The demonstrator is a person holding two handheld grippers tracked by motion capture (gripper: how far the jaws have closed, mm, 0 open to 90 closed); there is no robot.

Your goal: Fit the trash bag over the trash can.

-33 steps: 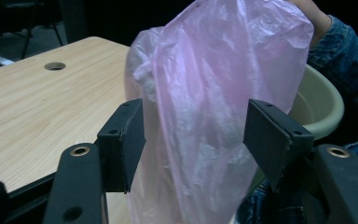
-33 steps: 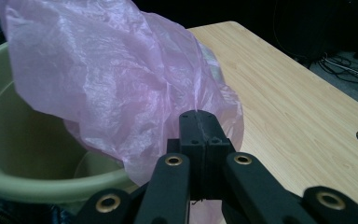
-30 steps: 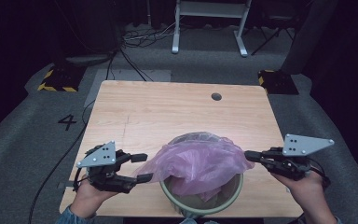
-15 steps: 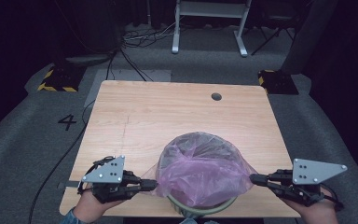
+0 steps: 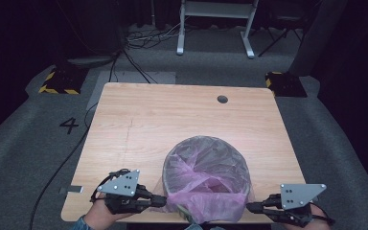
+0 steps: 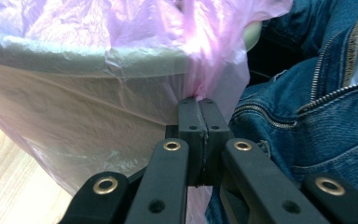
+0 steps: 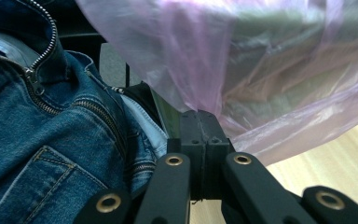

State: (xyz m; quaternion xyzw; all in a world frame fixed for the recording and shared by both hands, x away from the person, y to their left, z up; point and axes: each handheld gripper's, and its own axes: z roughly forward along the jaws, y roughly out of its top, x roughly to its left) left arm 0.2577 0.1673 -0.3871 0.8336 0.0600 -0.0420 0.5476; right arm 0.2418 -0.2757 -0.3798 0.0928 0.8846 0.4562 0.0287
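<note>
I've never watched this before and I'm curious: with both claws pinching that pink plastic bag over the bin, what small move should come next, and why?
Probably pull both edges a little further down. The thin pink plastic bag is draped over the round grey bin's rim, with the left claw and the right claw each shut on its film at the side wall. The skirt looks loose and wrinkled, so tugging down should seat it.

Left gripper (image 5: 162,201) and right gripper (image 5: 250,207): jaws clamped together, held low and level, tips pointing inward.
</note>
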